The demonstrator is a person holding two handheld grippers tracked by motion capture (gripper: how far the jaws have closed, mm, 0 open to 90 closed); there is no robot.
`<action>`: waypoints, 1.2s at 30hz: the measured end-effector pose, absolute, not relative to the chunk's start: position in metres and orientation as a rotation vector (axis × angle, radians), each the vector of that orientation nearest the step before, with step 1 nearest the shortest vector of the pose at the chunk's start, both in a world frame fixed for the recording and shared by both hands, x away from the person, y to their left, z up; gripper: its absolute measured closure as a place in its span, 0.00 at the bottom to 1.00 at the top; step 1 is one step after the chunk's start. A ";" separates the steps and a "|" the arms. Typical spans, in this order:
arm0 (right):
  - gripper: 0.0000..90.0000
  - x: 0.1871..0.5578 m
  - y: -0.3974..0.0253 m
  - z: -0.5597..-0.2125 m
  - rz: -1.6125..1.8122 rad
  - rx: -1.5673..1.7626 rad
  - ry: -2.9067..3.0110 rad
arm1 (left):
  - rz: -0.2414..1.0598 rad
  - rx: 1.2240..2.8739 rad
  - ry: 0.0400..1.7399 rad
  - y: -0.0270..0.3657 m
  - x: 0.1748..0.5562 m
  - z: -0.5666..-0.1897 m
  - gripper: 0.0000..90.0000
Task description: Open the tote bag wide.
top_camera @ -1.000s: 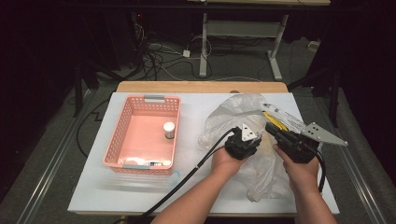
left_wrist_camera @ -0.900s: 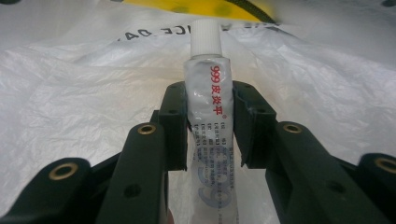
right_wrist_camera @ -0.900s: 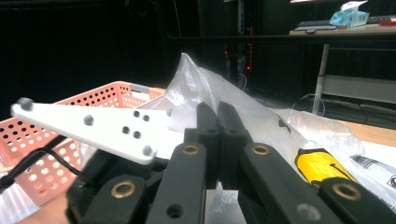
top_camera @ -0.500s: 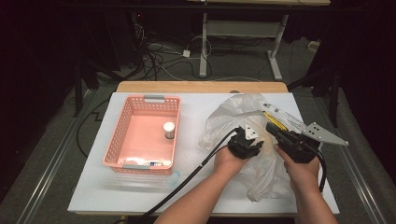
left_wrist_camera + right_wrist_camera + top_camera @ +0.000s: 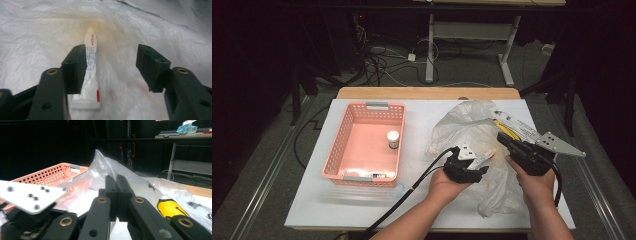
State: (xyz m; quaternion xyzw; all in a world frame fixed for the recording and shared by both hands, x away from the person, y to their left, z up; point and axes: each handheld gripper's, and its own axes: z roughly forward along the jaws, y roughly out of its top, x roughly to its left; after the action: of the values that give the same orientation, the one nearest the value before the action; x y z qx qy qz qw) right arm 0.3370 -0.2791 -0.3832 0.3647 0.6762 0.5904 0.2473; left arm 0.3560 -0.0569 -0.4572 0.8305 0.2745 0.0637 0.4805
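A crumpled clear plastic bag (image 5: 467,125) lies on the right half of the white table. A white toothpaste tube (image 5: 91,67) with red and blue print lies on the bag's film, its cap pointing away. My left gripper (image 5: 112,53) is open over it, the tube lying along the inside of the left jaw. From above, the left gripper (image 5: 477,162) sits at the bag's near side. My right gripper (image 5: 503,138) is shut, its jaws pinching the bag's film (image 5: 100,165), which rises in a peak beyond them.
A pink perforated basket (image 5: 339,145) stands at the left with a small white-capped bottle (image 5: 393,138) inside. A yellow item (image 5: 172,208) and a printed white packet (image 5: 517,125) lie by the bag's right side. Cables trail off the near edge.
The left gripper has drawn back slightly toward the near edge of the table. The right gripper has stayed almost still on the bag.
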 end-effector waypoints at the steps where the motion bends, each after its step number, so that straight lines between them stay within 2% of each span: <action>1: 1.00 0.337 -0.279 -0.383 1.611 1.000 1.845 | 0.155 2.027 0.667 -0.054 0.353 -0.457 0.42; 8: 1.00 0.336 -0.277 -0.384 1.600 0.998 1.853 | 0.136 2.033 0.653 -0.035 0.335 -0.455 0.25; 17: 1.00 0.335 -0.276 -0.385 1.593 0.999 1.859 | 0.149 2.029 0.625 -0.010 0.315 -0.445 0.15; 22: 1.00 0.335 -0.276 -0.386 1.590 1.000 1.859 | 0.184 2.029 0.659 0.005 0.307 -0.438 0.00; 36: 1.00 0.335 -0.275 -0.387 1.581 1.003 1.862 | 0.237 2.009 0.701 0.052 0.292 -0.429 0.00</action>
State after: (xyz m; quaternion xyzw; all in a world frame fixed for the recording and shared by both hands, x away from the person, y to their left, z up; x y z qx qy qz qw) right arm 0.3351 -0.2747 -0.3867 0.3679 0.6832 0.5800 0.2481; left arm 0.2923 0.0520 -0.4287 0.8234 0.2874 0.0973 0.4795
